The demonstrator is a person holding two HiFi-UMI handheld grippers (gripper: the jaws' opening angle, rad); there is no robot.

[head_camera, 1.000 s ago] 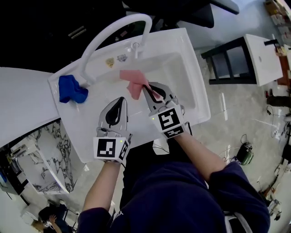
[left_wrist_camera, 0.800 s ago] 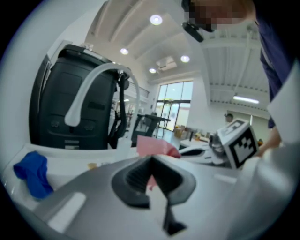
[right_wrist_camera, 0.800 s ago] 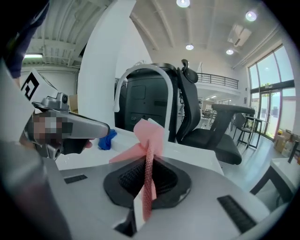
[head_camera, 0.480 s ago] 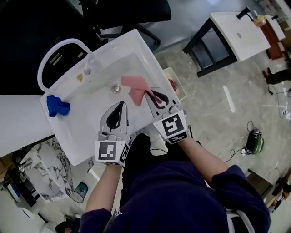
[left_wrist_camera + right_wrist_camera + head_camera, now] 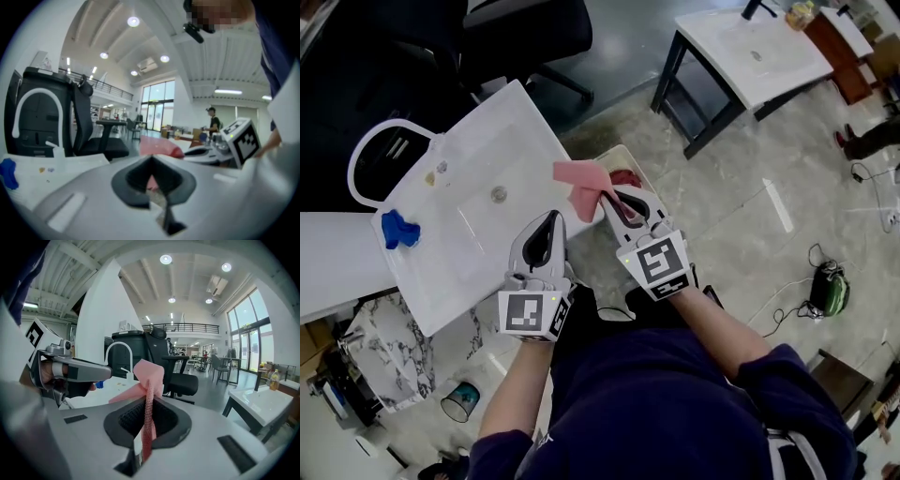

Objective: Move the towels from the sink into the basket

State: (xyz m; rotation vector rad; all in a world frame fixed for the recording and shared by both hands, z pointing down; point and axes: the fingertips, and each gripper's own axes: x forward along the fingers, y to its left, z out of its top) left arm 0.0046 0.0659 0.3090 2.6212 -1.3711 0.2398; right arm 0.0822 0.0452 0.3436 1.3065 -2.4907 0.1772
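In the head view my right gripper (image 5: 607,195) is shut on a pink towel (image 5: 581,184), which hangs in the air just past the right rim of the white sink (image 5: 478,239). Right under the towel stands a white basket (image 5: 630,156) on the floor, with a dark red towel (image 5: 625,177) in it. In the right gripper view the pink towel (image 5: 149,377) is pinched between the jaws of that gripper (image 5: 148,404). A blue towel (image 5: 397,229) lies on the sink's left corner. My left gripper (image 5: 550,221) hovers over the sink's near edge, shut and empty (image 5: 151,163).
A white arched faucet (image 5: 366,141) stands at the sink's far left. A black office chair (image 5: 525,37) is behind the sink. A black-framed table with a white top (image 5: 750,47) stands to the right. A green device (image 5: 828,291) and cables lie on the floor.
My right gripper has carried the pink towel from above the sink bowl to beyond its right rim, over the basket. The view swung, so the sink slid left. The left gripper kept alongside.
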